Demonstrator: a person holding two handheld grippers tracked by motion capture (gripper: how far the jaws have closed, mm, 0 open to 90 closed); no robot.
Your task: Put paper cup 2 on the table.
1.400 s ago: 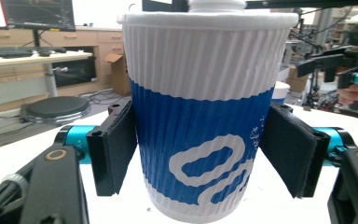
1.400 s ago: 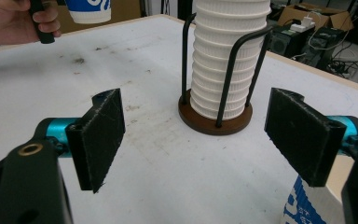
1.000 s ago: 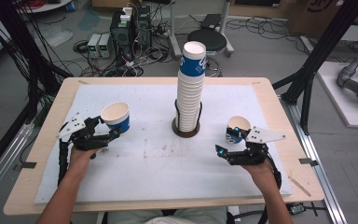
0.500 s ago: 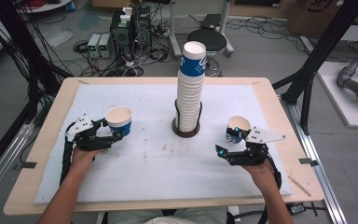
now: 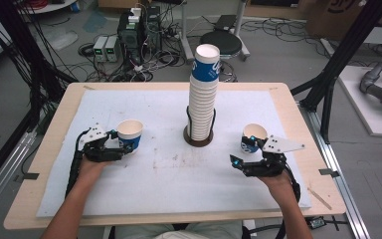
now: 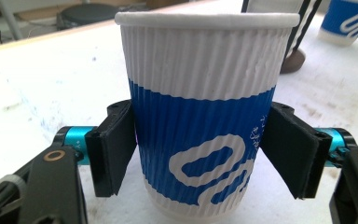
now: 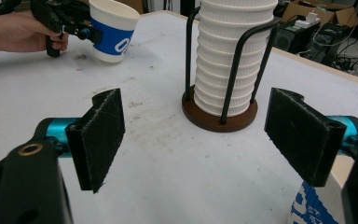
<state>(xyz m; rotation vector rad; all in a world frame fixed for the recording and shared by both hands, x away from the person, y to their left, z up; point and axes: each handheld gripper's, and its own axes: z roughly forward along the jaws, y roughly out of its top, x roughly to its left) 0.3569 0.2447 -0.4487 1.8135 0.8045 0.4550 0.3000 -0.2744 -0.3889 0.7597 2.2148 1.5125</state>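
Left gripper [image 5: 121, 144] at the left side of the table [image 5: 49, 129], closed on a blue-and-white ribbed paper cup [image 5: 130, 134], pads against both sides of the blue band, cup upright with its base on the white mat [image 5: 159, 179]. Right gripper [image 5: 242, 160] at the right side, jaws wide apart with nothing between them. Second paper cup [image 5: 252, 137] upright just beyond the right gripper. Tall stack of cups [image 5: 204, 94] in a black wire holder [image 5: 198, 137] at the middle, between both grippers.
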